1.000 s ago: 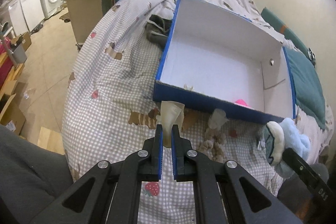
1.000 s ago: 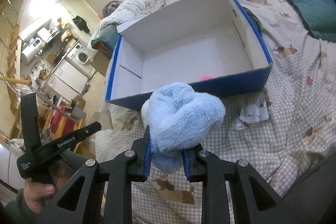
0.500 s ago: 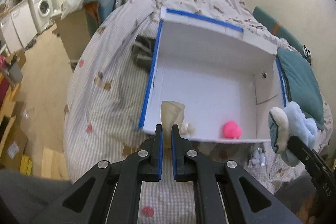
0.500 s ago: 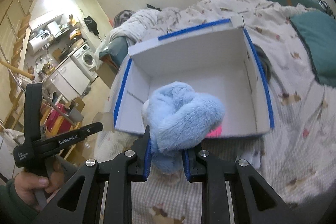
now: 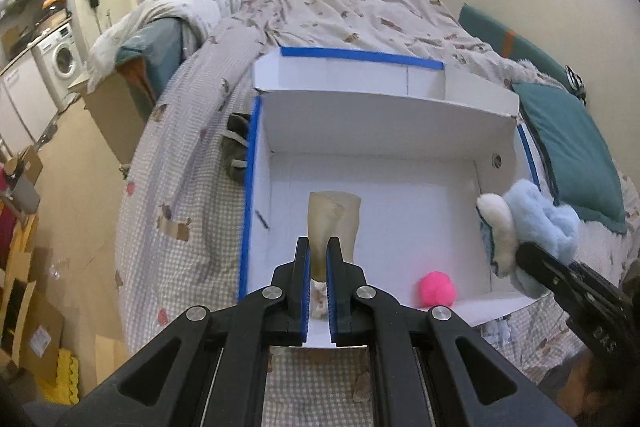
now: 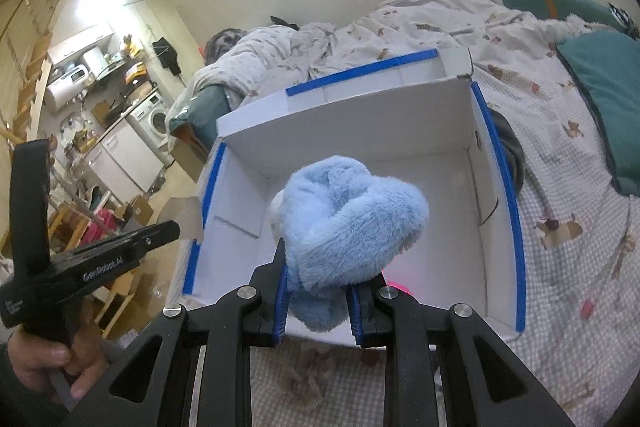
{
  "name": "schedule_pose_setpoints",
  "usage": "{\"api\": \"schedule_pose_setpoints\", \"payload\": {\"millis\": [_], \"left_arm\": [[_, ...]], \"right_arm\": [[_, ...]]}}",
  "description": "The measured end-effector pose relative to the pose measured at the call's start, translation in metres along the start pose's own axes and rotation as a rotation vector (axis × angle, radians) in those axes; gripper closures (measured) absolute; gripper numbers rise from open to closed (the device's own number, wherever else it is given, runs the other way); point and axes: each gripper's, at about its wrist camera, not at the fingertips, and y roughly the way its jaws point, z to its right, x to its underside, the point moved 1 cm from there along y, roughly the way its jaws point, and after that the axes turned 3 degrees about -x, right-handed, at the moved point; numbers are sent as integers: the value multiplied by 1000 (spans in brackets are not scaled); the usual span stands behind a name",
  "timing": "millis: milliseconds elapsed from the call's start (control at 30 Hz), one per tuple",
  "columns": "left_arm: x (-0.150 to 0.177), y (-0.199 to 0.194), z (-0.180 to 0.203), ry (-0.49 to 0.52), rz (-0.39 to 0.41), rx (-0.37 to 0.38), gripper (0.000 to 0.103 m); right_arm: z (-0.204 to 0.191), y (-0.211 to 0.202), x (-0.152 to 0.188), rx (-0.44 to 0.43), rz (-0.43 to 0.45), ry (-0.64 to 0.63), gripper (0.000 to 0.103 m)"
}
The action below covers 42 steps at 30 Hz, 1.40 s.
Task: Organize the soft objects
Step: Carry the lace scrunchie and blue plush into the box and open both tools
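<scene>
A white box with blue edges [image 5: 384, 115] lies open on the bed; it also shows in the right wrist view [image 6: 360, 119]. My left gripper [image 5: 318, 247] is shut on a beige soft piece [image 5: 332, 217] and holds it above the box floor near the front wall. My right gripper [image 6: 318, 263] is shut on a fluffy light-blue plush [image 6: 352, 215] and holds it over the box's front part; this plush also shows at the box's right wall in the left wrist view [image 5: 532, 223]. A pink ball [image 5: 437, 289] lies in the box's front right corner.
The box rests on a checked bedspread [image 5: 184, 195]. A dark cloth [image 5: 236, 151] lies beside the box's left wall. A teal pillow [image 5: 568, 151] lies to the right. A rumpled duvet [image 5: 320, 11] is behind. The floor with cardboard boxes [image 5: 28, 291] is at left.
Both grippers have moved forward from in front of the box to above its inside, each still holding its object. The box now fills the middle of both views.
</scene>
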Motion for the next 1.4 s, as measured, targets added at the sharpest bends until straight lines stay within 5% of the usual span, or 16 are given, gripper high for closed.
{"api": "schedule_pose_setpoints", "payload": {"millis": [800,1300,1400], "left_arm": [[29,81,11,21,-140,-18,96],[32,83,12,22,-143,-12,95],[31,81,15,39,-135,-15,86]], "right_arm": [[26,61,23,56,-131,29,77],[28,67,23,91,-154,4,77],[31,67,24,94,-151,11,76]]}}
